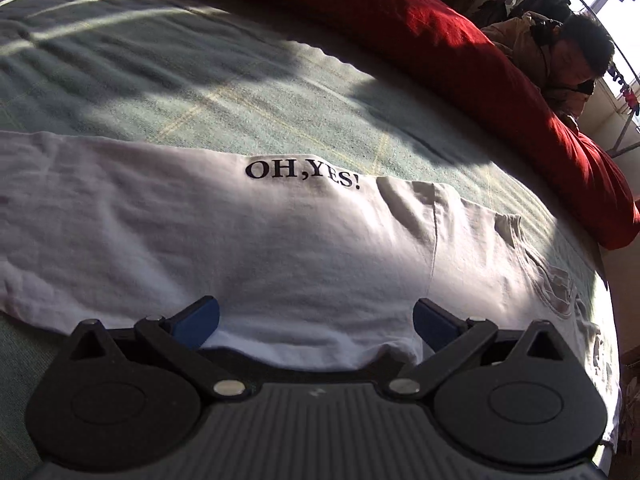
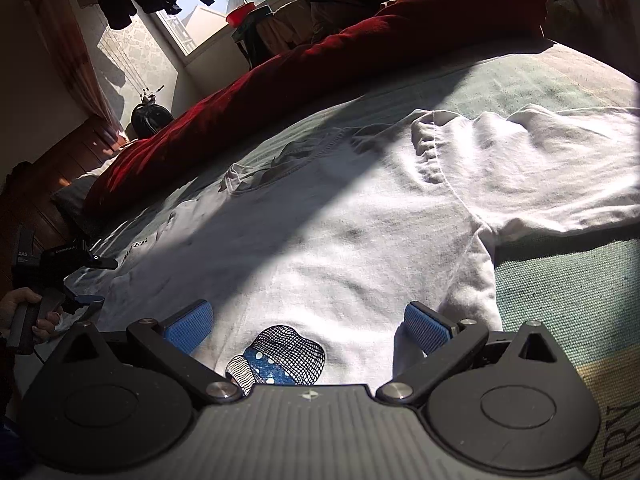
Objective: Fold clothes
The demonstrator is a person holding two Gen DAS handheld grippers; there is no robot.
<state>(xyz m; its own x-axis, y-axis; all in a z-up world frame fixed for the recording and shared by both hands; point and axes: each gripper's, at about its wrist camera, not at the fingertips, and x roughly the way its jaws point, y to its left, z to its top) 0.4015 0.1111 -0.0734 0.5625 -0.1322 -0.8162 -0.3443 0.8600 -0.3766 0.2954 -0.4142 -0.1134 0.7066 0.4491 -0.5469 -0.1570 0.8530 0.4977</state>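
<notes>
Pale green woven bedcover (image 1: pixel 200 92) with thin yellow check lines spreads across the bed and carries everything else. Along its far edge runs a long, bulky dark red quilt (image 1: pixel 460 52), bunched into a ridge; the right wrist view shows the same ridge (image 2: pixel 320 68) crossing the upper part of the scene. Beyond the quilt a person in a tan jacket (image 1: pixel 552 60) leans over near the bright window (image 2: pixel 208 20), where dark clothes hang on a rail.

A white cotton T-shirt (image 1: pixel 260 240) lies flat on the green cover, spread sideways and partly lit by sun, partly in shadow. Black letters reading "OH,YES!" (image 1: pixel 302 174) sit near its far edge in the left wrist view. In the right wrist view the same shirt (image 2: pixel 340 240) shows a sleeve (image 2: pixel 560 168) running off to the right and a small blue and black net-patterned print (image 2: pixel 280 356) close to the camera.

The left gripper (image 1: pixel 316 322) rests low at the shirt's near hem, its blue-padded fingers (image 1: pixel 200 320) spread wide with only cloth lying between them, gripping nothing. The right gripper (image 2: pixel 308 322) sits likewise over the shirt, its textured blue pads (image 2: pixel 188 326) parted, released, the print just between and below them. At the left edge of the right wrist view, a hand (image 2: pixel 24 312) grips the handle of the other tool.
</notes>
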